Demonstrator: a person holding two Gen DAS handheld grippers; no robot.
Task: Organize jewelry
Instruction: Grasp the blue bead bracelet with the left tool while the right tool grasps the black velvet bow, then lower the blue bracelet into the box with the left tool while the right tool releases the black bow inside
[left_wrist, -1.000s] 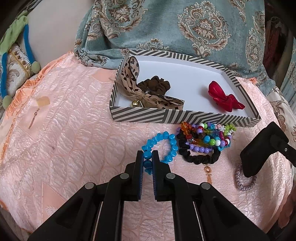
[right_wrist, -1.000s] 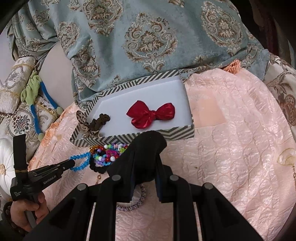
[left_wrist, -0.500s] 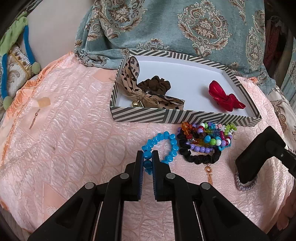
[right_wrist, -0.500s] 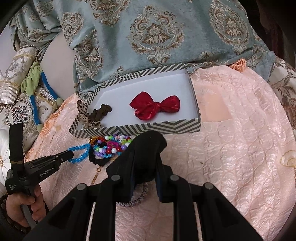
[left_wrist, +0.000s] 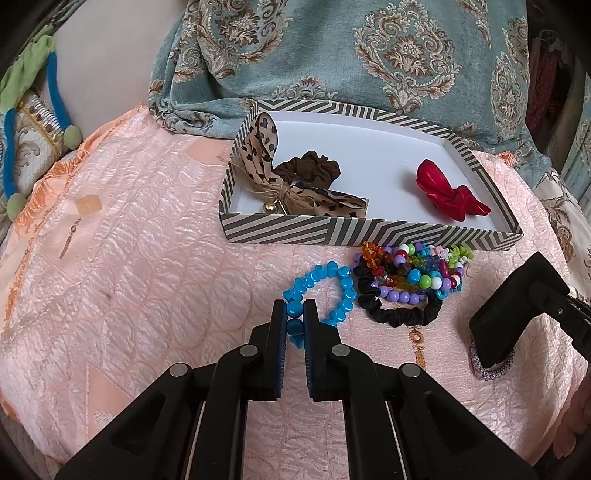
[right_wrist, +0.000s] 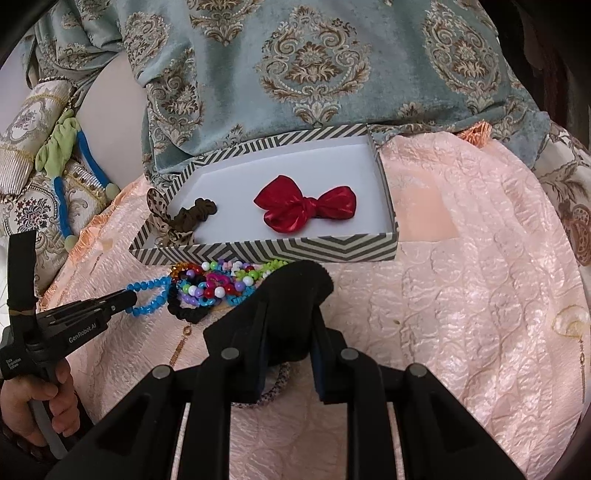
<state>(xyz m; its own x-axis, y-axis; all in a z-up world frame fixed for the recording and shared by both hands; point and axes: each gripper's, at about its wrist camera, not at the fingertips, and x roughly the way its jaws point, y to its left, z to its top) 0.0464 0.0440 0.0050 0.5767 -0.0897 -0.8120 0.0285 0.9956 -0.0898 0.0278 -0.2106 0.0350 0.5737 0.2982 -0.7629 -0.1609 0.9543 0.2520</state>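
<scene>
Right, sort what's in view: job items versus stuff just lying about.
Job:
blue bead bracelet in left gripper
multicoloured bead bracelets
black fabric scrunchie
striped cardboard tray
silver beaded ring under right gripper

Lying about:
teal damask cushion
pink quilted cover

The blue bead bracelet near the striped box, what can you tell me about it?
The blue bead bracelet is a loop of glossy, chunky turquoise beads that look plastic. It lies flat on the peach quilted cloth, in front of the striped box and just left of the black scrunchie. The left gripper is shut on its near edge, beads pinched between the fingers.
</scene>
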